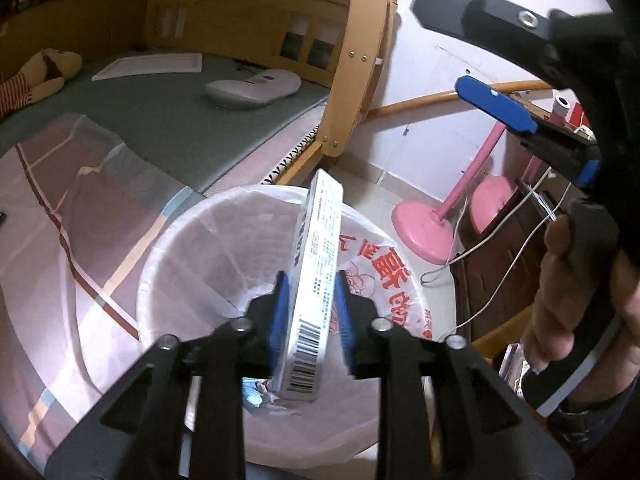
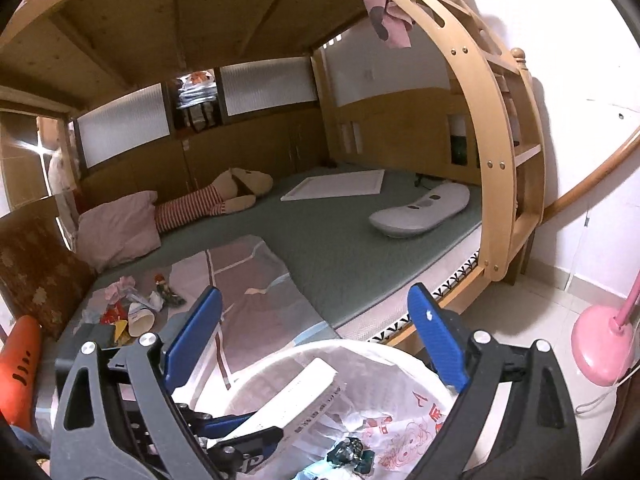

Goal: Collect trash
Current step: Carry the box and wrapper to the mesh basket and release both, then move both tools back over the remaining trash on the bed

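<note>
One round white bin lined with a thin white plastic bag printed in red (image 1: 224,248) stands below both pairs of fingers, beside the bed. One flat white cardboard box with small print and a barcode (image 1: 316,280) stands on edge between the blue fingers (image 1: 280,312) of the left gripper (image 1: 310,316), over the bin's mouth; whether they press it I cannot tell. The right gripper (image 2: 316,340) has its fingers wide and empty. A small pile of trash with one paper cup (image 2: 140,318) lies on the bed, left of the right fingers.

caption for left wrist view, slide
Left gripper holds a flat white barcoded cardboard box over the white bag-lined bin.
</note>
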### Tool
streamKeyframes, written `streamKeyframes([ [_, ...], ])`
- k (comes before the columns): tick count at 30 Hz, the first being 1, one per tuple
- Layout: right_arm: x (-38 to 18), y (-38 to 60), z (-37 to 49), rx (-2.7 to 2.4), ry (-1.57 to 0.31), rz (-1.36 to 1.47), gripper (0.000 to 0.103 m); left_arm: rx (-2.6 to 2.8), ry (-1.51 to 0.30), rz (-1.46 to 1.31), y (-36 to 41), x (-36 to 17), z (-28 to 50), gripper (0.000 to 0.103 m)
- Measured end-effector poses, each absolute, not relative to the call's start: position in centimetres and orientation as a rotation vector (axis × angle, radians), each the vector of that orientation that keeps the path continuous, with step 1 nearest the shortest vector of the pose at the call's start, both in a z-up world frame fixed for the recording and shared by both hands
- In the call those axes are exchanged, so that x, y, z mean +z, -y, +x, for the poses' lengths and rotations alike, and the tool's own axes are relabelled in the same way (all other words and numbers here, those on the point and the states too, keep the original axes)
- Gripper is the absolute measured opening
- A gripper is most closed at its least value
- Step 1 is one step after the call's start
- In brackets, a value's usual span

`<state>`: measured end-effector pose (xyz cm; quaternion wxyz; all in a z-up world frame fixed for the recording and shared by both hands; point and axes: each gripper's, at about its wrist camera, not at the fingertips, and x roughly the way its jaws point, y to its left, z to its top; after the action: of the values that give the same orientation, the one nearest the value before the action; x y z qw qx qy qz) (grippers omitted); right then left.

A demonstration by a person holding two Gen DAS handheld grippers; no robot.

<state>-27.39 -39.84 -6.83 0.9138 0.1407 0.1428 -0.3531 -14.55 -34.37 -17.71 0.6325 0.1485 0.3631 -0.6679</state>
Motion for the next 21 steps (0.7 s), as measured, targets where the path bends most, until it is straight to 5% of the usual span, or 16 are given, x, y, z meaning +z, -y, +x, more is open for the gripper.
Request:
streamKeyframes([
  [1,-6.8,39.7,-27.2,-0.719,-0.295,0.29,0.092,-1.505,-0.824,0.328,34.1,-17.6,-13.9,0.072],
  [2,-7.0,39.7,-26.9,-0.713,-0.295,0.288,0.092,-1.473,-0.807,0.313,33.9,-17.4,-13.2,0.085],
  [13,-7.4,34.7,-18.5,-0.491,-0.349,0.251,0.092,-1.006,-0.592,0.177,17.0,-10.3,4.0,0.097],
  [21,-8.2,27.3,-8.5,-0.248,-0.421,0.167,0.092,-0.466,-0.583,0.063,1.1,-11.8,12.8,0.099],
])
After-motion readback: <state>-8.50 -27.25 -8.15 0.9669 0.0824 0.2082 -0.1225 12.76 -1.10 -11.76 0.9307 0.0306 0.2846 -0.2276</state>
